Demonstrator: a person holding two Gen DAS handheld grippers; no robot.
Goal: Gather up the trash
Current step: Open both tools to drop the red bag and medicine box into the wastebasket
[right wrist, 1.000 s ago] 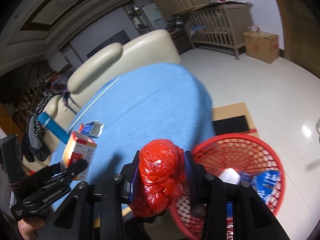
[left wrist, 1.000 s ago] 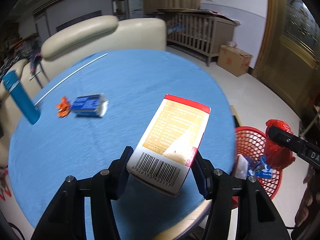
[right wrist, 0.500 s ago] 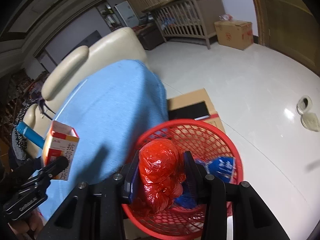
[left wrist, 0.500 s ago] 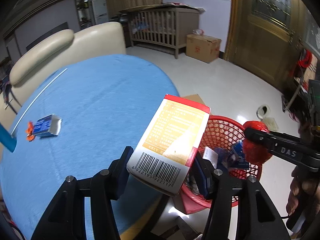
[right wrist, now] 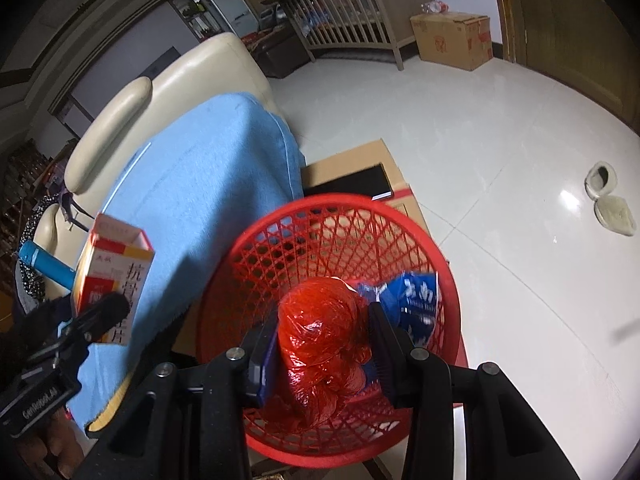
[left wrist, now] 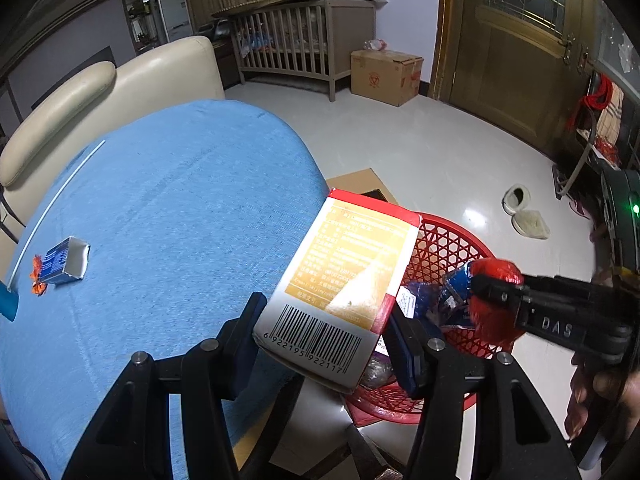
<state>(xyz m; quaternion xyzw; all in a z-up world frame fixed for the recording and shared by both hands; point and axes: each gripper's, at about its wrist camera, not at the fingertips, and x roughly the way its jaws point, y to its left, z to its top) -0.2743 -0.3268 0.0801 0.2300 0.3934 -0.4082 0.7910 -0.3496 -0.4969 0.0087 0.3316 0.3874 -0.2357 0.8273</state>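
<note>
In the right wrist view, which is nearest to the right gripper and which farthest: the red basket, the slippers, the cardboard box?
From the right gripper:
1. Red basket, directly beneath.
2. Slippers, on the floor, right.
3. Cardboard box, far, by the crib.

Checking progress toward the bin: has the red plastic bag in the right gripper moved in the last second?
Yes. The red plastic bag, clamped in the right gripper, has gone from beside the blue table's edge to over the red basket.
</note>
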